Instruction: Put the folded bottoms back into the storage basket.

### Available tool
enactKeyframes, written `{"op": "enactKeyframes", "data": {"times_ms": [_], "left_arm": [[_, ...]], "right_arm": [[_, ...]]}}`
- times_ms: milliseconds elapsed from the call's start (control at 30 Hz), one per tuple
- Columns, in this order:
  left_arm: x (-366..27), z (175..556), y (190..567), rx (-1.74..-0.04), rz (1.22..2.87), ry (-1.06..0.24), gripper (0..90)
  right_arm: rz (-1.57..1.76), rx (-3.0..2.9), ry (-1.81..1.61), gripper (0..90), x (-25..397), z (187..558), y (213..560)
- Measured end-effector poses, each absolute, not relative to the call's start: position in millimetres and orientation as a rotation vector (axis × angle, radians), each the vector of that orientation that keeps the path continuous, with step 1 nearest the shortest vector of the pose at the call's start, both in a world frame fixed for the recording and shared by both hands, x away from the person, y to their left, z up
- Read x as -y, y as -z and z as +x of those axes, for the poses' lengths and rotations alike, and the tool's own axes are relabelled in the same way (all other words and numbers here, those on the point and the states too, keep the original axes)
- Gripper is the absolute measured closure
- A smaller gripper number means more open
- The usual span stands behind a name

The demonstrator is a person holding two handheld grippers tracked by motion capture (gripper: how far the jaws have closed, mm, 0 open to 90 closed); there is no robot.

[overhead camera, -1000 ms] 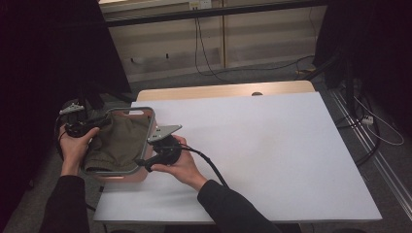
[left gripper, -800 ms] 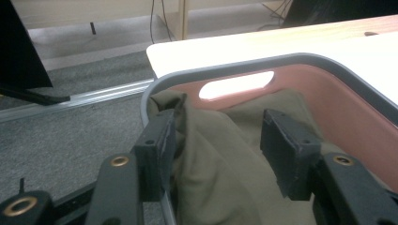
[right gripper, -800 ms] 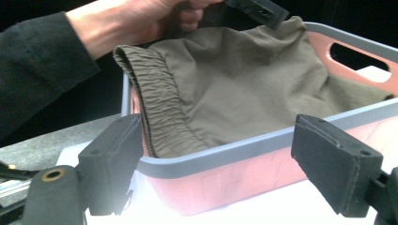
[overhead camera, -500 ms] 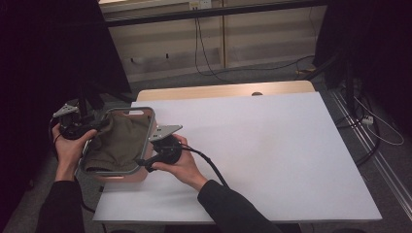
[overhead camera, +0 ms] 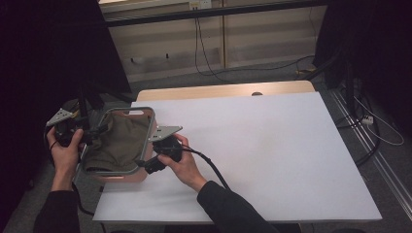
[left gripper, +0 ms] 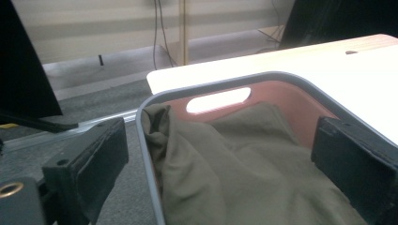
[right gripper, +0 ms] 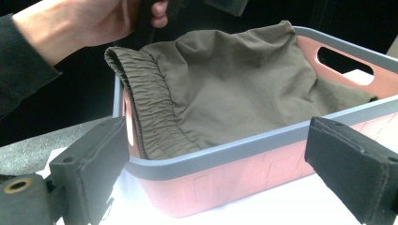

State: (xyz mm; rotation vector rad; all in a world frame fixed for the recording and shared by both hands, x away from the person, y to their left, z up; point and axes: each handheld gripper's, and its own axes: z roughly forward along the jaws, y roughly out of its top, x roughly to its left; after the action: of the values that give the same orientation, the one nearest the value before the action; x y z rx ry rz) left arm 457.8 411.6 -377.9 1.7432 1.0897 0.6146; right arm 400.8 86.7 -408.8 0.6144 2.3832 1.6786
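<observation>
Since a second ago the left gripper [overhead camera: 92, 132] has drawn back to the basket's [overhead camera: 151, 127] left rim, while the right gripper [overhead camera: 145, 165] stays beside its near wall.

Both grippers stand wide open and hold nothing. Olive trousers [right gripper: 225, 89] lie bunched inside the pink basket at the table's [overhead camera: 272, 155] left edge, waistband draped over one rim. Taking them out looks barely begun: a grasp and lift are still ahead.
</observation>
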Motion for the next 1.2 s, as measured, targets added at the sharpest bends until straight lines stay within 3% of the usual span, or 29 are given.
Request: {"op": "enactKeyframes", "data": {"times_ms": [900,1200], "left_arm": [[-382.9,389.6,369.7,-0.983,1.778,-0.672,7.8],[-376.3,372.2,371.0,-0.985,1.744,-0.624,7.8]], "right_arm": [[0.693,-2.335,-1.588,3.1,-70.7,390.5,411.1],[0.69,-2.334,-1.577,3.2,-64.8,384.9,411.9]]}}
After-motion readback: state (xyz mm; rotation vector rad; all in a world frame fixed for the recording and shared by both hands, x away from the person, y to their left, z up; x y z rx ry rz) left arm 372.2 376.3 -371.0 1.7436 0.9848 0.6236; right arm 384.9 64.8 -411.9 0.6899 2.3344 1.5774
